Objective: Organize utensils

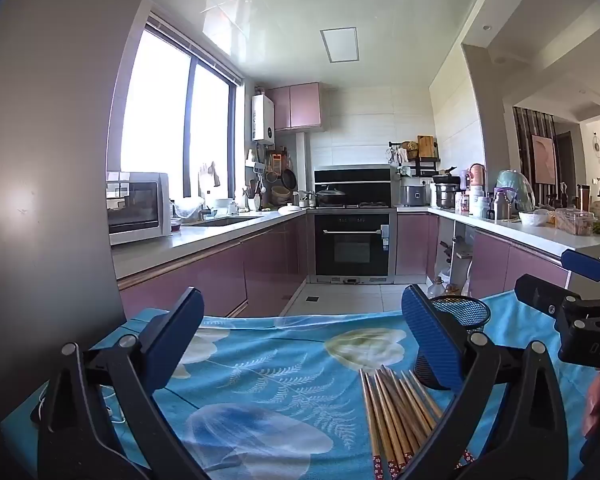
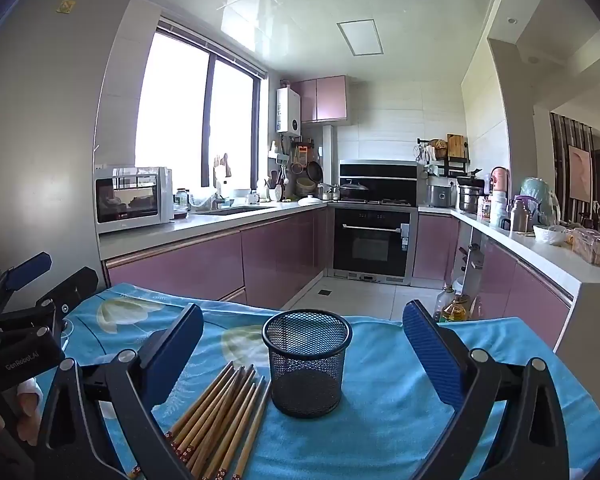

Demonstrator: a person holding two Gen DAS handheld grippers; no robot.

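A round black wire-mesh cup [image 2: 307, 362] stands upright and empty near the far edge of the table's blue leaf-print cloth [image 2: 388, 400]. Just beside it, a loose bundle of bamboo chopsticks [image 2: 220, 416] lies flat, tips fanned toward the far edge, patterned ends toward the near edge. The left gripper [image 1: 302, 344] and right gripper [image 2: 302, 356] both gape wide, holding nothing.

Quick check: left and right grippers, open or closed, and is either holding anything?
Left gripper: open, fingers wide apart, holding nothing.
Right gripper: open, holding nothing; mesh cup stands untouched between its fingers.
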